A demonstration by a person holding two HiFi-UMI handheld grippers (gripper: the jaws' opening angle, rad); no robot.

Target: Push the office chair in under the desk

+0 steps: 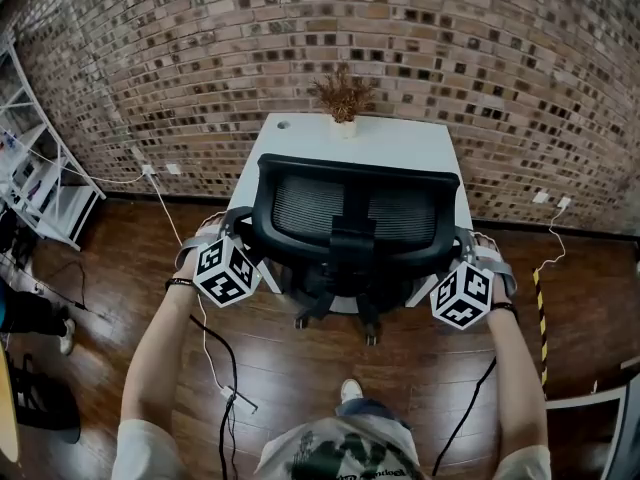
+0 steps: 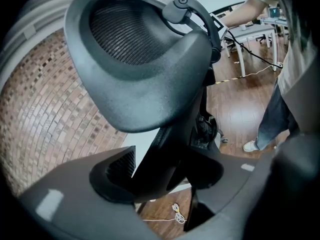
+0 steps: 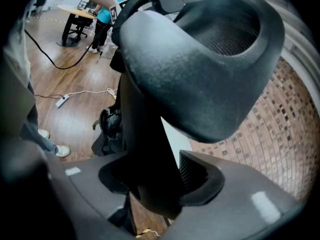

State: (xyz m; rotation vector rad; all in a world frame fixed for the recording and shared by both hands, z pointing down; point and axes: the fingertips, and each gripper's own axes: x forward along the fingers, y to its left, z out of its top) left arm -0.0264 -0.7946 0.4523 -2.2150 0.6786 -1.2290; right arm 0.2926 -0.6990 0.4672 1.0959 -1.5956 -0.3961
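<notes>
The black office chair [image 1: 350, 208] with a mesh back stands against the white desk [image 1: 400, 143], its seat partly under the top. My left gripper [image 1: 245, 230] is at the left edge of the backrest and my right gripper [image 1: 462, 240] at the right edge. In the left gripper view the jaws [image 2: 165, 169] are shut on the backrest's black frame [image 2: 145, 64], which fills the gap between them. In the right gripper view the jaws [image 3: 150, 174] are likewise shut on the backrest frame [image 3: 200, 59]. The chair's base and wheels are mostly hidden under the seat.
A dried plant in a pot [image 1: 343, 96] stands at the desk's far edge against the brick wall. A white shelf rack [image 1: 35, 183] is at the left. Cables [image 1: 215, 358] run over the wooden floor, with striped tape [image 1: 541, 308] at the right.
</notes>
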